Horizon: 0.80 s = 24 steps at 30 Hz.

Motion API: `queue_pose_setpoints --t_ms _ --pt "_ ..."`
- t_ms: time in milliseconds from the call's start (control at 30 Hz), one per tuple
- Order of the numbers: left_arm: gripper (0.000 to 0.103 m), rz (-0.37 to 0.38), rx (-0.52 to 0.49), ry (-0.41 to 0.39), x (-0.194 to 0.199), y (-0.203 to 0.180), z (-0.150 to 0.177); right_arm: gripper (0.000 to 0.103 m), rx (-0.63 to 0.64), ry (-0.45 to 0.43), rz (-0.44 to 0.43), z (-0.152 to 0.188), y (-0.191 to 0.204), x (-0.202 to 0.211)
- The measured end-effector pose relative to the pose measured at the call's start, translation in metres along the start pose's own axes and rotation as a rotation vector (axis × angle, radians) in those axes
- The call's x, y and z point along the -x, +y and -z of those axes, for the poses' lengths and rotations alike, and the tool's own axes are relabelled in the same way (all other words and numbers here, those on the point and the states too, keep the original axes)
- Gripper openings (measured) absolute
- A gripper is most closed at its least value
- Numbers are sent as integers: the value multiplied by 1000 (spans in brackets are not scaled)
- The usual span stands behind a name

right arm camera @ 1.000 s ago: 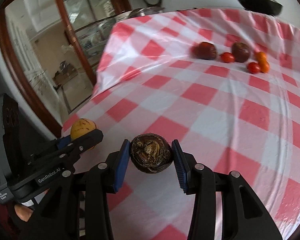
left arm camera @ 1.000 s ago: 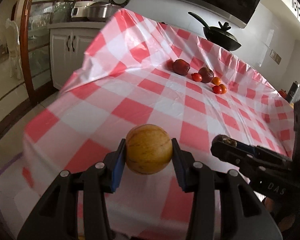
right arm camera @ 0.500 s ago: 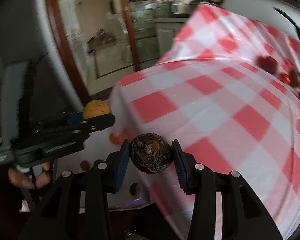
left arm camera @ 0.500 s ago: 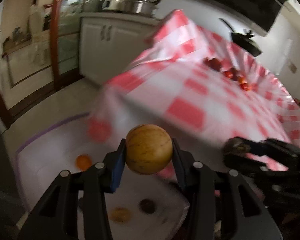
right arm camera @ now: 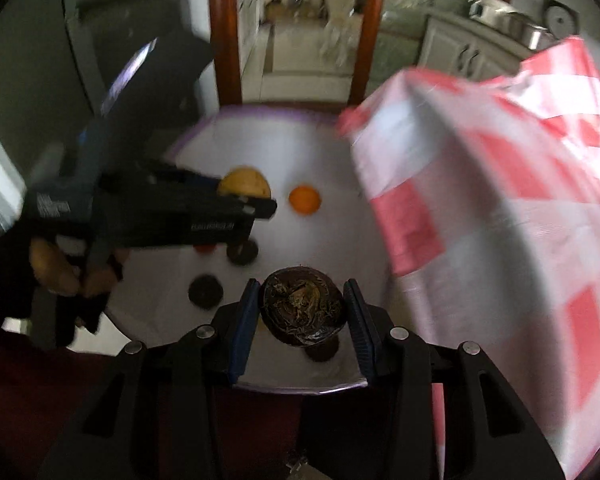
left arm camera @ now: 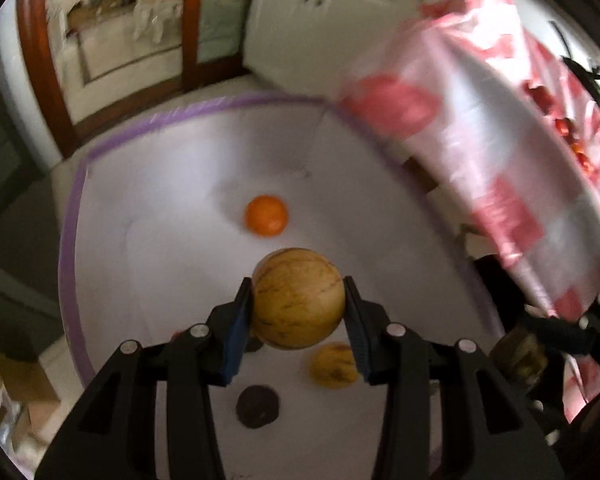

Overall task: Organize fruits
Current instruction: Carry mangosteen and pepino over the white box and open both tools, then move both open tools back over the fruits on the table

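Looking down from both wrists, we see the red-and-white checked tablecloth (left arm camera: 496,128) filling the 1 to 4 o'clock side of the left view, hanging over the table edge, with small red fruits (left arm camera: 568,128) blurred on top of it at 2 o'clock. Below it, across the centre, lies the white bin (left arm camera: 148,280) with a purple rim, the biggest task thing after the cloth. Our left gripper (left arm camera: 299,312) sits at 6 o'clock and is clamped on the yellow striped fruit (left arm camera: 299,298), both blue pads pressed to its sides, held above the bin. Our right gripper (right arm camera: 302,312) is likewise closed around the dark wrinkled fruit (right arm camera: 302,306), held over the near part of the bin at 6 o'clock in its own view. Inside the bin, an orange (left arm camera: 266,215) rests just at 12 o'clock from the held yellow fruit, a second yellow fruit (left arm camera: 334,366) lies at 5 o'clock from it, and a dark round fruit (left arm camera: 258,406) lies at 7 o'clock. In the right view we see a hand (right arm camera: 60,272) at 9 o'clock gripping the left tool's handle, blurred.
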State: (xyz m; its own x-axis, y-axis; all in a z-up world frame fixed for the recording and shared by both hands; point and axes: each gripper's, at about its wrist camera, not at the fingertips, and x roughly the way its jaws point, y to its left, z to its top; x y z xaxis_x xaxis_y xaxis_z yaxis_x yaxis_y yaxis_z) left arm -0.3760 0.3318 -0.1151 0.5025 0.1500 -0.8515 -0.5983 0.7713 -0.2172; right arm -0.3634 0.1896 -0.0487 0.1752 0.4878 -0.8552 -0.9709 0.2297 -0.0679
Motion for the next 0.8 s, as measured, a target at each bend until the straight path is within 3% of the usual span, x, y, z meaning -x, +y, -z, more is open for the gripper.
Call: queue_pose_setpoints --t_ms 167,400,467,533,800 --pt "44 -34 81 60 -14 21 6 43 31 87 -17 4 7 -29" --pt "48 -41 141 51 -11 31 7 44 28 142 -16 6 3 -49" --pt "66 -42 154 38 -8 33 7 46 22 150 -15 6 2 -52" --pt "79 -44 165 22 -6 34 6 70 17 131 -5 6 2 -48" --pt "91 -34 155 -4 -2 28 3 75 27 65 10 4 3 -31"
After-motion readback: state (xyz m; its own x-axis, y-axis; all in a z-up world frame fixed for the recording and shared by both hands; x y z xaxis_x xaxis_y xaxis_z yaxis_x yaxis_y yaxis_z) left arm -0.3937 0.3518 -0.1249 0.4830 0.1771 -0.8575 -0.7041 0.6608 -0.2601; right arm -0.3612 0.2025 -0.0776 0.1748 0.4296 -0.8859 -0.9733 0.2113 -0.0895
